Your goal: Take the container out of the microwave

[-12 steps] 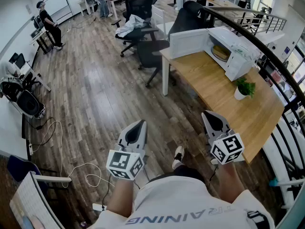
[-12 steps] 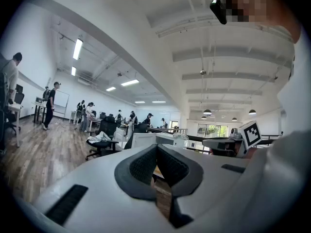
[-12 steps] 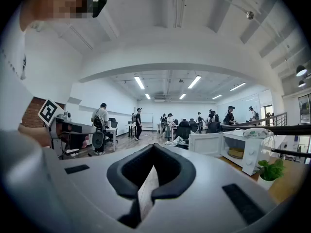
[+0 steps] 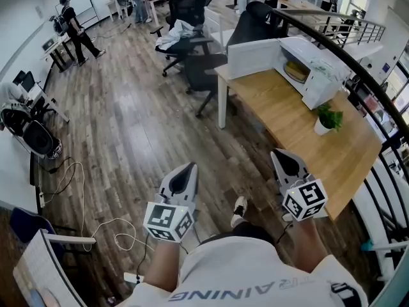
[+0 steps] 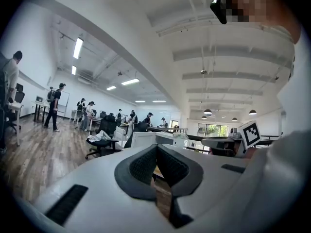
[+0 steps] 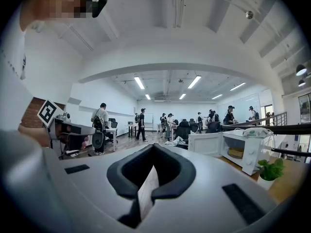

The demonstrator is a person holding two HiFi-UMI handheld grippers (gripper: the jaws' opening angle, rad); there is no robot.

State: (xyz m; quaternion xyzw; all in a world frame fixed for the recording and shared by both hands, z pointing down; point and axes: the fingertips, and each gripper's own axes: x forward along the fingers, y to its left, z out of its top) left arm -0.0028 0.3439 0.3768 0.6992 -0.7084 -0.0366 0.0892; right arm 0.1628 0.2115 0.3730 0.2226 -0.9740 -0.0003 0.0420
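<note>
Holding both level and low, I have the left hand-held gripper (image 4: 186,173) and the right hand-held gripper (image 4: 284,161) with jaws pressed together, gripping nothing. Ahead of the right one stretches the desk (image 4: 291,133), then a potted plant (image 4: 327,118). Farthest off is the microwave (image 4: 319,66), door open, the container (image 4: 295,70) inside, well apart from both.

Head camera peers steeply down over left gripper (image 4: 189,166) and right gripper (image 4: 277,153); gripper cameras face level along their jaws; all share the boxy white microwave (image 4: 316,56), well ahead.
</note>
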